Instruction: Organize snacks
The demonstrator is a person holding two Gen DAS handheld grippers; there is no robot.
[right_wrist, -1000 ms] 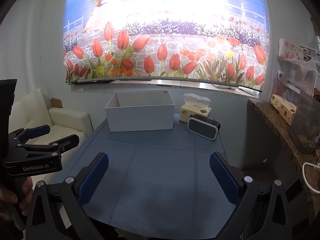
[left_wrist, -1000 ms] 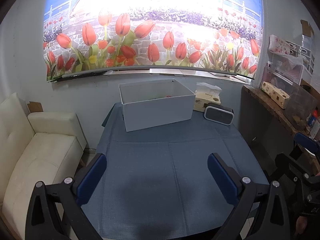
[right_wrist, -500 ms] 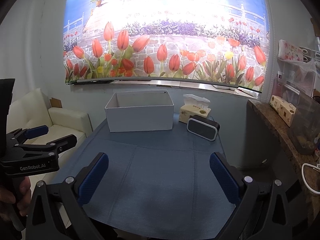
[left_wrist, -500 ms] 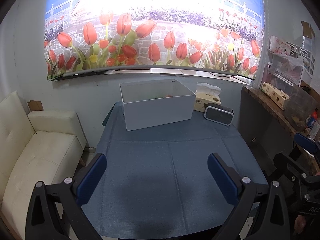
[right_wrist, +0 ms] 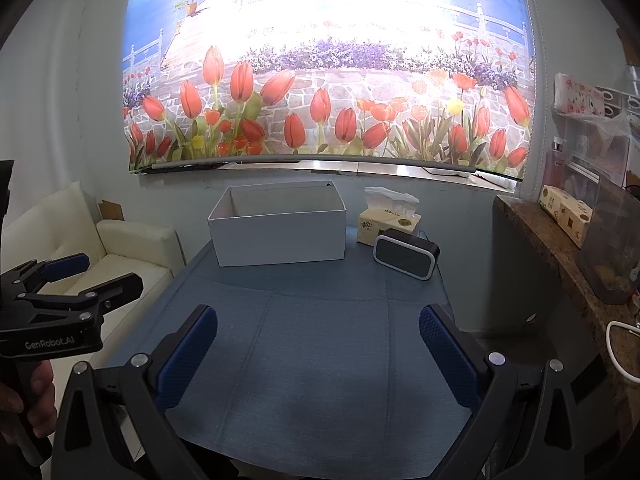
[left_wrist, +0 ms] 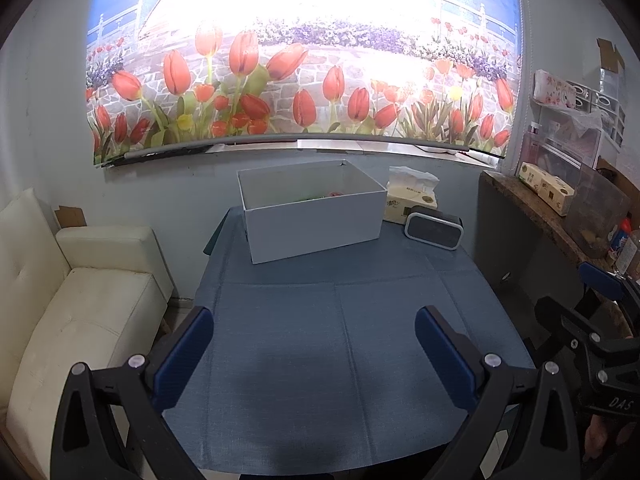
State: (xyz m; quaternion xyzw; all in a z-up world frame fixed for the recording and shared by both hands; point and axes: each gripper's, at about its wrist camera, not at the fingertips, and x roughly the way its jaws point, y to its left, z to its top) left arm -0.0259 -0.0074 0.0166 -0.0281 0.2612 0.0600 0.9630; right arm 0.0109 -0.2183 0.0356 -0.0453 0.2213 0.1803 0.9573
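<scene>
A white open box (left_wrist: 316,220) stands at the far side of the blue-covered table (left_wrist: 328,340); a bit of red and green snack wrapping (left_wrist: 324,196) shows over its rim. In the right wrist view the same box (right_wrist: 280,236) hides its contents. My left gripper (left_wrist: 314,340) hangs open above the near part of the table, holding nothing. My right gripper (right_wrist: 318,340) is open too, over the near table, with nothing between its blue pads. Each gripper appears at the edge of the other's view, left gripper (right_wrist: 76,280) and right gripper (left_wrist: 592,300).
A tissue pack (left_wrist: 410,196) and a black speaker (left_wrist: 434,226) sit right of the box. A cream sofa (left_wrist: 80,300) stands left of the table. At the right, a brown counter (left_wrist: 532,208) carries boxes and a plastic container. A tulip poster covers the wall.
Both grippers have lifted or tilted very slightly, so the box sits a little lower in view. Nothing was taken or released.
</scene>
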